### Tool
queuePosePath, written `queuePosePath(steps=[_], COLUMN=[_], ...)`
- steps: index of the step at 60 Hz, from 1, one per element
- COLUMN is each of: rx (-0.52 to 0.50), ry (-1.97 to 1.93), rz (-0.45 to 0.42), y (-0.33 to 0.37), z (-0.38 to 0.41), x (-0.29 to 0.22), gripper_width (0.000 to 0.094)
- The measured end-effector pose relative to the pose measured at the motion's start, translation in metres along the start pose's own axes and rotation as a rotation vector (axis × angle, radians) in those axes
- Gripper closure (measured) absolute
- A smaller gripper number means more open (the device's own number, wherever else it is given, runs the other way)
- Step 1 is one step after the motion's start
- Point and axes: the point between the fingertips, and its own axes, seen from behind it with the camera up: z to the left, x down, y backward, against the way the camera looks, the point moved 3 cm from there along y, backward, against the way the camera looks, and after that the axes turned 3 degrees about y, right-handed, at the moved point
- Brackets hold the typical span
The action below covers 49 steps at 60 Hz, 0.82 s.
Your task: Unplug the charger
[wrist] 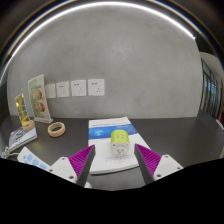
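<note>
A small white charger (pixel 119 150) with a yellow-green top lies on a white and blue booklet (pixel 104 133) on the grey table. It sits between my two fingers, with a gap at each side. My gripper (pixel 115 160) is open, its magenta pads (pixel 79 160) standing on either side of the charger. On the wall beyond, a row of white wall sockets (pixel 78 88) shows, and nothing is plugged into them that I can see.
A roll of tape (pixel 57 128) lies on the table to the left. Behind it stand an upright card display (pixel 39 97) and a yellow packet (pixel 22 110). A blue and white item (pixel 30 157) lies by the left finger.
</note>
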Motion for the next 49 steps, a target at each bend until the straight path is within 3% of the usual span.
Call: queuePosePath(steps=[13,33,49], rx=[0.091,0.072,0.084], ry=[-0.036,0.014,0.076], rz=[-0.007,0.097,0.044], y=[0.095,0.211,0.251], z=[0.061,0.171,0.157], x=[0.027,0.106,0.117], gripper_width=[0.0129,0.0123,0.0126])
